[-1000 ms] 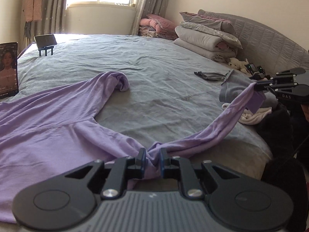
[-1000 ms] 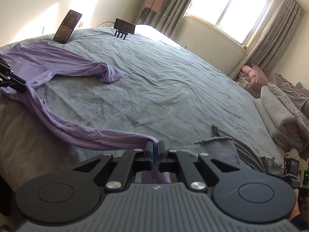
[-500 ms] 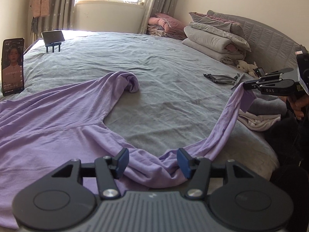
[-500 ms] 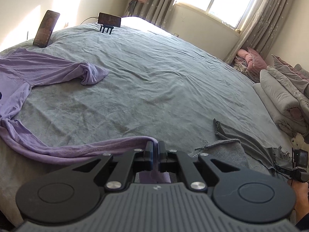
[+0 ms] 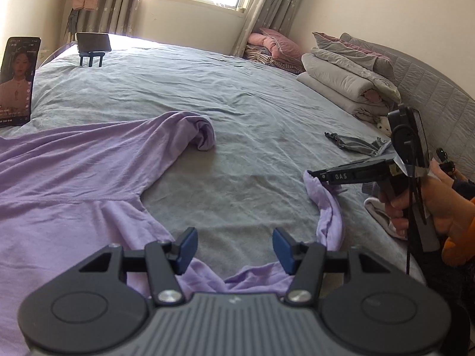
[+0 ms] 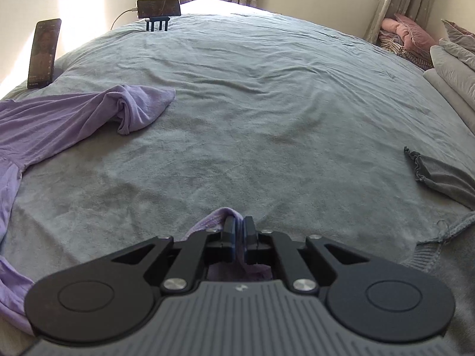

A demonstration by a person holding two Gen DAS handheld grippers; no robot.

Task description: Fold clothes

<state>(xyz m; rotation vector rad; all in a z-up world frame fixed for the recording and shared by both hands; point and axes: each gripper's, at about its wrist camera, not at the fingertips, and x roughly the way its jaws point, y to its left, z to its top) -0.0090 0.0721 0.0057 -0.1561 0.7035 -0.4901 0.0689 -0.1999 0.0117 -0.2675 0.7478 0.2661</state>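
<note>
A lilac long-sleeved garment (image 5: 74,184) lies spread over the left of the grey bed (image 5: 237,95). One sleeve (image 5: 202,130) lies bunched toward the middle; it also shows in the right wrist view as the bunched sleeve (image 6: 139,109). My left gripper (image 5: 234,246) is open above the near sleeve, whose cloth sags below the blue pads. The right gripper (image 5: 311,174), held in a person's hand (image 5: 421,207), is shut on that sleeve's end (image 5: 329,207). From its own camera the right gripper (image 6: 239,227) pinches a lilac fold (image 6: 216,216).
Two phones stand at the bed's far left, one upright (image 5: 19,80) and one on a small stand (image 5: 93,43). A grey garment (image 5: 353,142) lies at the right. Folded quilts (image 5: 347,80) and pink pillows (image 5: 273,44) are stacked by the headboard.
My left gripper went from shut on the lilac sleeve to wide open, letting the cloth drop. The right gripper has carried the sleeve end leftward and lower over the bed.
</note>
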